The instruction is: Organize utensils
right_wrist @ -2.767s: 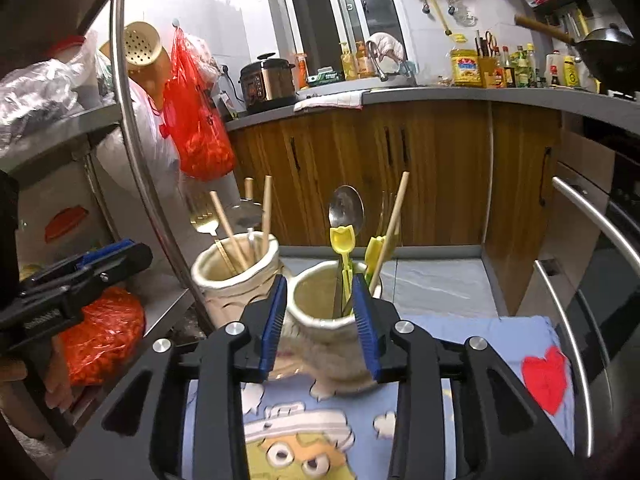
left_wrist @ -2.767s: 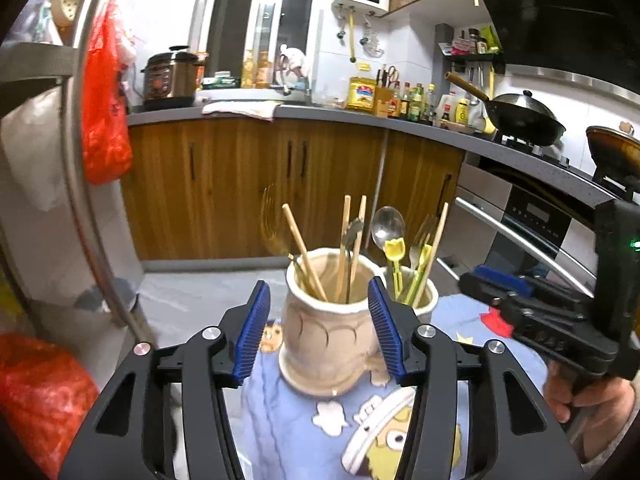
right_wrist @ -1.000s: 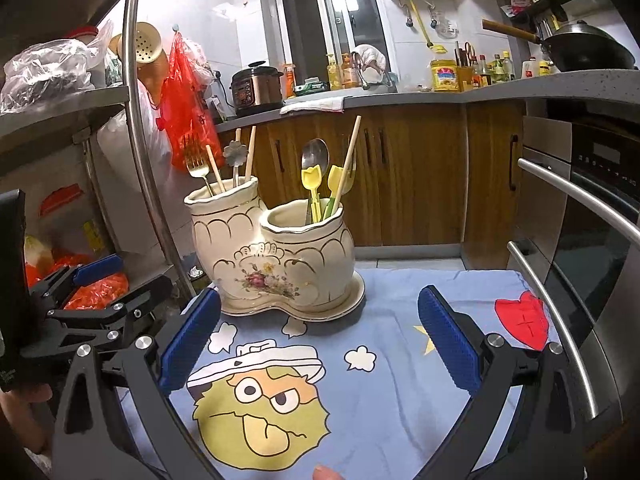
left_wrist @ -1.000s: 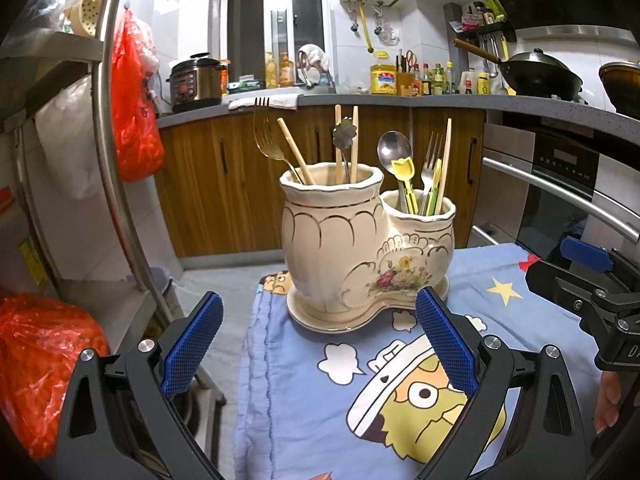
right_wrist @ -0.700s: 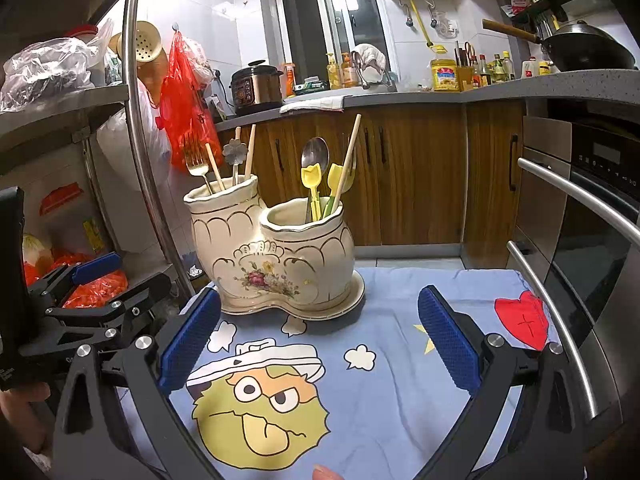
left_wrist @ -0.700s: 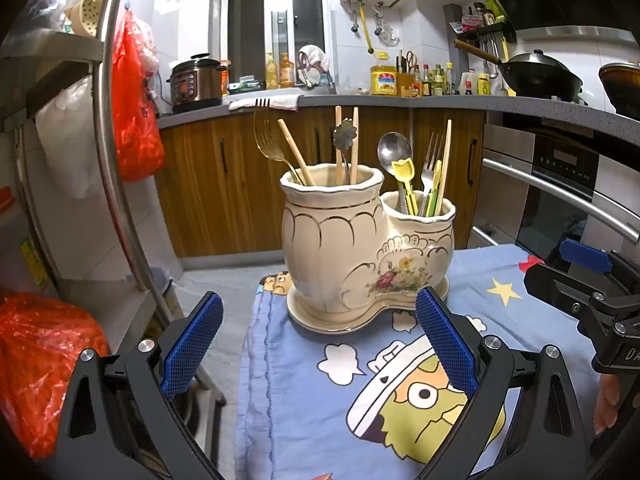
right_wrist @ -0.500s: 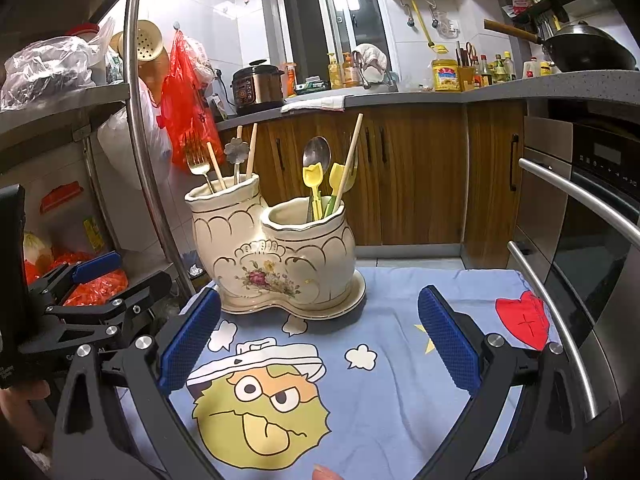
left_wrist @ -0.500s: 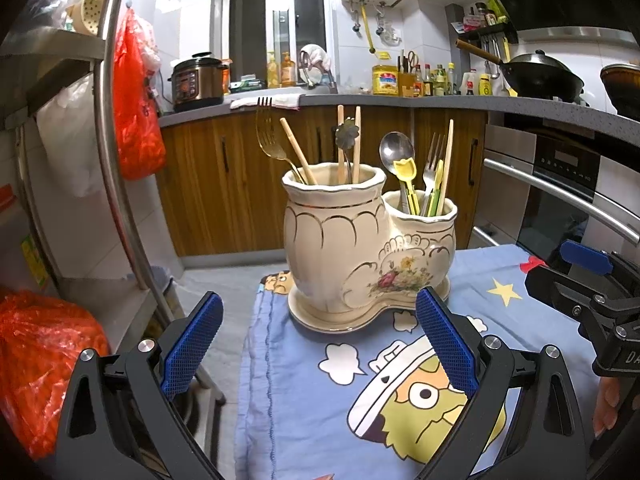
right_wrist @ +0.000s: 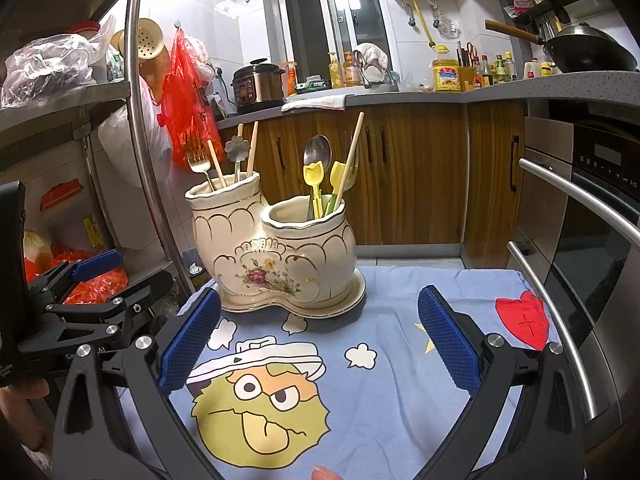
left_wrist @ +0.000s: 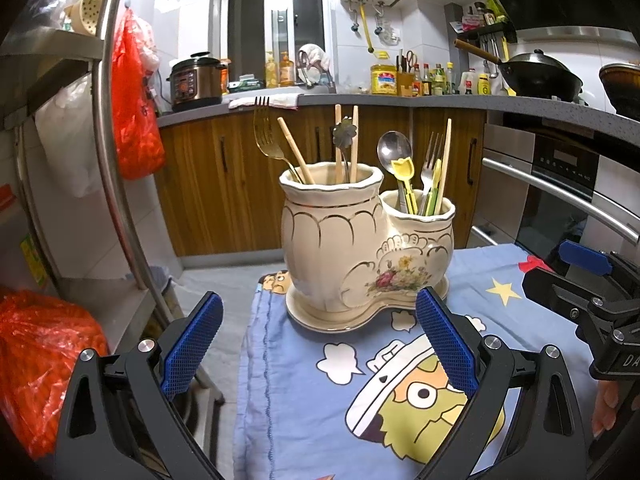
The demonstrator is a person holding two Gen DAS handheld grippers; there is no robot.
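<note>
A cream ceramic double utensil holder [left_wrist: 360, 248] [right_wrist: 276, 252] stands upright on a blue cartoon cloth [left_wrist: 360, 380] [right_wrist: 360, 360]. Its taller pot holds a gold fork [left_wrist: 262, 128], chopsticks and a flower-topped spoon [left_wrist: 345, 133]. The lower pot holds a steel spoon [left_wrist: 394, 150], a yellow tulip-shaped utensil [right_wrist: 313, 174], a fork and a chopstick. My left gripper [left_wrist: 318, 340] is open, short of the holder with nothing between its fingers. My right gripper [right_wrist: 318, 338] is also open and empty, in front of the holder. Each gripper shows at the edge of the other's view.
A steel rack post [left_wrist: 116, 160] and shelves with red bags [left_wrist: 36, 368] stand to the left. An oven with a bar handle [right_wrist: 580, 200] is on the right. Wooden cabinets and a cluttered counter [left_wrist: 360, 100] lie behind. The cloth's left edge [left_wrist: 250, 360] drops off.
Since 2.8 s ago both grippers have let go of the holder, opened wide and pulled back from it. Over the last second nothing has visibly moved.
</note>
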